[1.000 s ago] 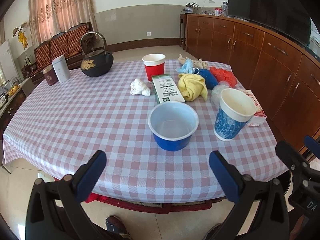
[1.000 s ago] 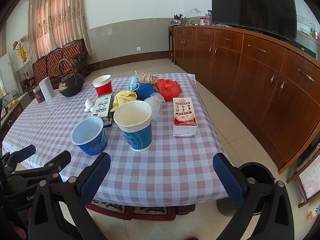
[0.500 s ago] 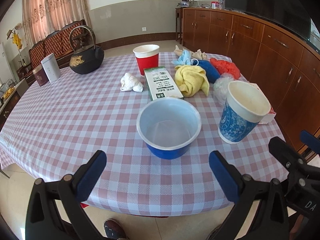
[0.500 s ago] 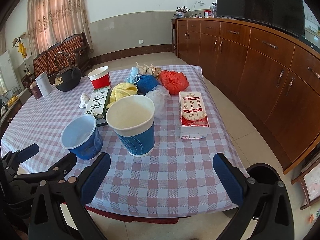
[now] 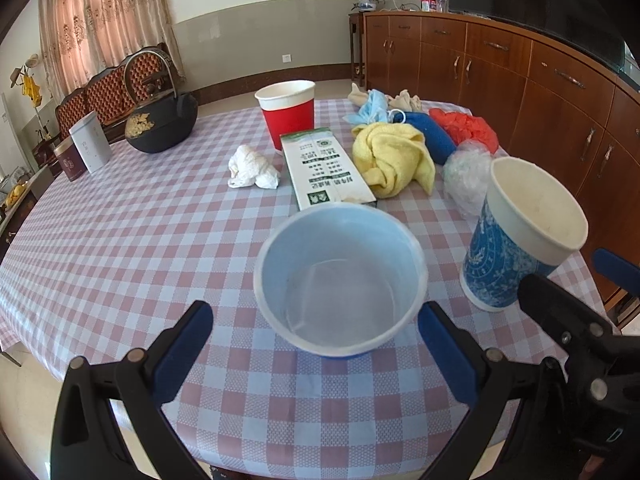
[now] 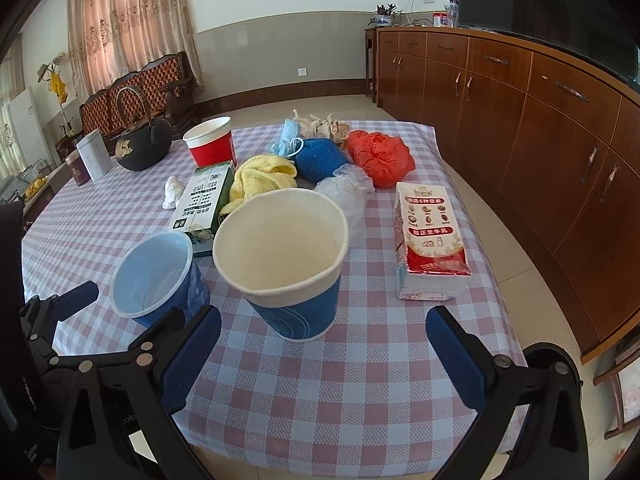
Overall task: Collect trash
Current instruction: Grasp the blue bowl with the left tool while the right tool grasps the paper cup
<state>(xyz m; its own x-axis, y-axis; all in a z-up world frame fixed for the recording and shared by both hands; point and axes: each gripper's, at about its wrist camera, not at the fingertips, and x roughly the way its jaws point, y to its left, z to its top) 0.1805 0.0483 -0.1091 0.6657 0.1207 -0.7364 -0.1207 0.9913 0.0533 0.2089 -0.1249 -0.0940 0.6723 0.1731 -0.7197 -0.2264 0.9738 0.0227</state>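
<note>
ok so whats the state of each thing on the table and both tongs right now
left tongs: open, straddling the blue bowl, not gripping
right tongs: open, in front of the blue paper cup
blue bowl: upright, empty
blue paper cup: upright, empty
red cup: upright
green carton: lying flat
red milk carton: lying flat
yellow cloth: crumpled
tissue: crumpled
kettle: upright

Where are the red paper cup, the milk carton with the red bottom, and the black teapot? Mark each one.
red paper cup (image 5: 289,120), left wrist view, on its red side wall.
milk carton (image 6: 430,236), right wrist view, on its printed top face.
black teapot (image 5: 162,128), left wrist view, on its round body.
</note>
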